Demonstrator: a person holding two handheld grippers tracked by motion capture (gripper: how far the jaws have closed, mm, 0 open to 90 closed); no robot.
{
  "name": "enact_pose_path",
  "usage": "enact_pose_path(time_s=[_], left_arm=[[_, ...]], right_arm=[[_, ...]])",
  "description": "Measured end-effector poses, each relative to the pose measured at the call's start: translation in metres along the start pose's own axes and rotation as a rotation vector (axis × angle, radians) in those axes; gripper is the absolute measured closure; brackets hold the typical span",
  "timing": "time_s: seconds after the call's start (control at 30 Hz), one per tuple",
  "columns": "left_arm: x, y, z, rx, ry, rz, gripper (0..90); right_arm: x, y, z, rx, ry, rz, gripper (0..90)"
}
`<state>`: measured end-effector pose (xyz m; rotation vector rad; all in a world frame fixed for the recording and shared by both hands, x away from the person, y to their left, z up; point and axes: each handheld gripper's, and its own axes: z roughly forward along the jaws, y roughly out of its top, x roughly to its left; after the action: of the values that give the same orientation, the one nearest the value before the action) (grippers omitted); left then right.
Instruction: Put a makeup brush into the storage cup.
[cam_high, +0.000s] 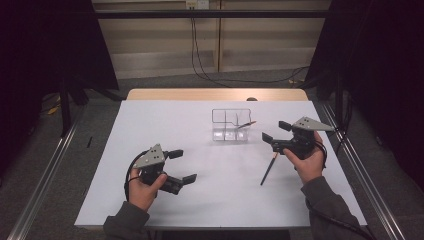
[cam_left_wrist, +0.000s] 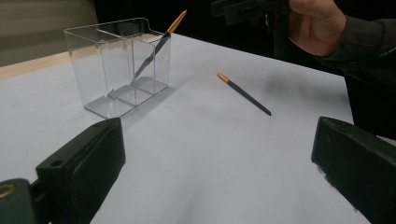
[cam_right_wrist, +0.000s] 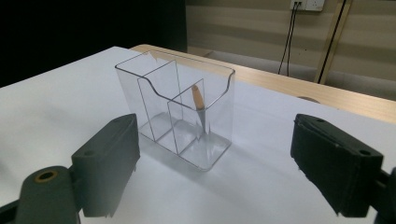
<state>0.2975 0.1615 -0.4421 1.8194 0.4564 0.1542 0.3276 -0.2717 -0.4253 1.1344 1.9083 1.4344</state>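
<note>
Right tool (cam_high: 274, 134) is up off the bench, jaws spread wide with nothing between them, and in the right gripper view it's looking straight at the clear organizer (cam_right_wrist: 180, 114). Left tool (cam_high: 182, 166) sits low near the person's side of the bench, jaws also wide apart and holding nothing. From the left gripper view you can see the right hand (cam_left_wrist: 314, 23) hanging above the far side of the white surface.

Working outward: one pencil (cam_high: 268, 170) lies flat on the bench (cam_high: 165, 125), dark body with an orange-gold end, just below and in front of the right tool and not touching it. A second pencil (cam_left_wrist: 156, 46) is already standing tilted in the organizer's end compartment, the one nearest the right tool, its gold end poking out over the rim. The organizer is a see-through plastic box with dividers, sitting upright around the middle of the bench, a bit toward the far edge. The other compartments look bare from here.

Nothing sits between either tool and the loose pencil or the organizer. Around the bench: metal rails along both sides, dark curtains left and right, a wooden strip at the far edge, cables (cam_high: 200, 65) running down the back wall from an outlet (cam_right_wrist: 307, 4). Can't make out any brand or readable writing anywhere.
</note>
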Motion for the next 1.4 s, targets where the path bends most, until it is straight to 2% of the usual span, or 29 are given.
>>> enact_pose_path(time_s=[0.57,0.83,0.93,1.4], left_arm=[[0.0001,-0.0011,-0.0024,-0.006,0.004,-0.013,2.6],[0.001,-0.0042,-0.0083,-0.006,0.02,-0.02,2.6],[0.0013,-0.0049,-0.0075,-0.004,0.025,-0.027,2.6],[0.0001,-0.0044,-0.0038,0.003,0.019,-0.02,2.6]], right_arm=[[0.0067,-0.0101,-0.0073,0.019,0.004,-0.002,13.7],[0.0067,-0.0081,-0.0037,0.026,0.007,0.005,13.1],[0.0071,-0.0071,-0.0024,0.031,-0.002,-0.009,13.0],[0.0031,-0.0103,-0.0045,0.102,-0.033,0.004,11.8]])
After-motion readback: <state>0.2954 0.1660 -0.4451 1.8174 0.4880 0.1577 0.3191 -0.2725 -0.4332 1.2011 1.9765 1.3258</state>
